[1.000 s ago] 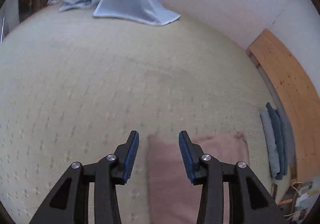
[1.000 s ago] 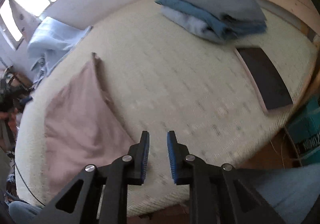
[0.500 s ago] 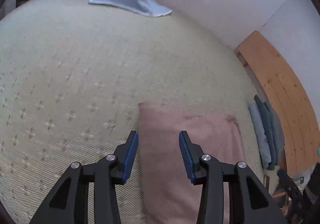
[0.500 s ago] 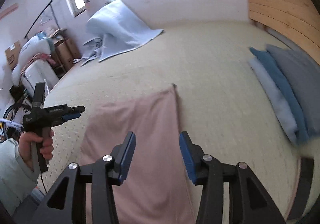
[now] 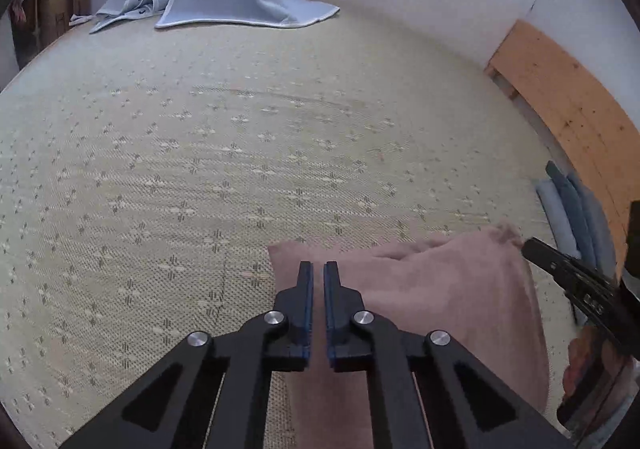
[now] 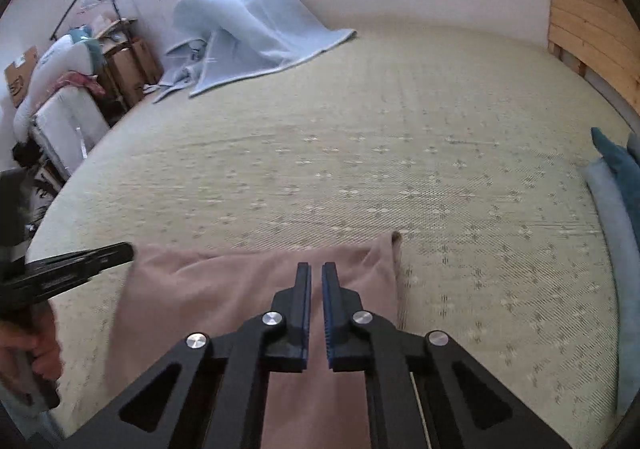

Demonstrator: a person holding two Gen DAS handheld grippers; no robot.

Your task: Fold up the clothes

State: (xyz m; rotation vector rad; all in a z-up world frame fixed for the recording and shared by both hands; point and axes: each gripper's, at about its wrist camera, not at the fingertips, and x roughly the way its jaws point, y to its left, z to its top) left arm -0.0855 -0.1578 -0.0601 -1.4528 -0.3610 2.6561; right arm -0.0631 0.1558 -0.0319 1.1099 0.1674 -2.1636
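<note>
Both pairs of jaws, parted half a second ago, are now closed: the left gripper (image 5: 315, 269) over the far left corner of the pink cloth (image 5: 448, 301), the right gripper (image 6: 316, 271) near its far right corner, nothing visibly pinched. The cloth lies flat, slightly rumpled, at the lower frame on the patterned mattress (image 5: 240, 153).
</note>
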